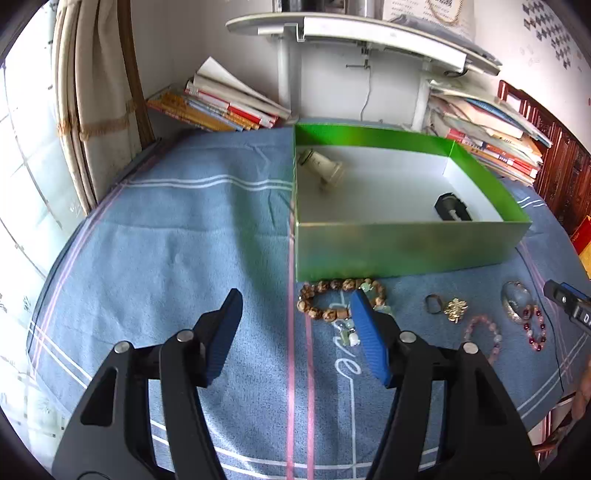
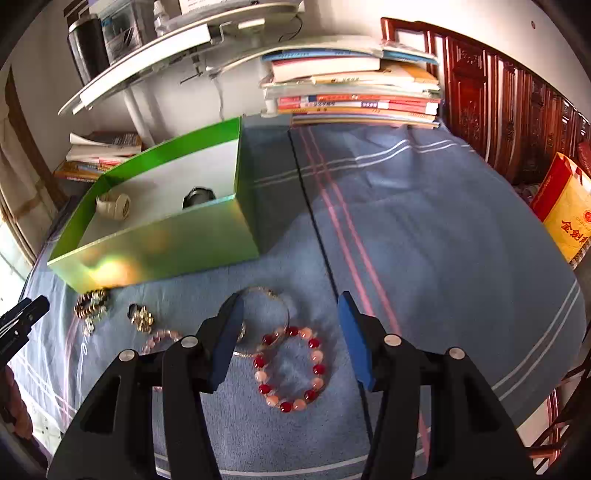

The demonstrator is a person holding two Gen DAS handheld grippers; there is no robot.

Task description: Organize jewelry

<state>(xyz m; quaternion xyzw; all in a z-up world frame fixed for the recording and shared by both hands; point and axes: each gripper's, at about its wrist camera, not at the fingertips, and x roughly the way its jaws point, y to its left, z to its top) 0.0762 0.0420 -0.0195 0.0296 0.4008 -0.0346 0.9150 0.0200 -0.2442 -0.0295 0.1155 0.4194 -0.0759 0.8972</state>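
Note:
A green box [image 1: 406, 251] [image 2: 166, 251] stands on the blue cloth, holding a cream watch [image 1: 321, 166] [image 2: 112, 206] and a black object [image 1: 452, 208]. Jewelry lies in a row before it: a brown bead bracelet [image 1: 332, 295], a dark ring [image 1: 433, 303], a gold brooch [image 1: 455, 309] [image 2: 142, 318], a pink bead bracelet [image 1: 484, 332], a clear bangle [image 1: 517, 301] [image 2: 266, 317] and a red-and-pink bead bracelet [image 2: 291, 369]. My left gripper [image 1: 295, 302] is open, its right finger over the brown bracelet. My right gripper [image 2: 290, 306] is open above the bangle and red bracelet.
Stacks of books [image 1: 221, 107] [image 2: 354, 92] lie behind the box under a white shelf [image 1: 351, 33]. Carved red wooden furniture [image 2: 498, 92] and a yellow-red bag [image 2: 565, 206] stand at the right. The right gripper's tip [image 1: 569, 306] shows at the left view's right edge.

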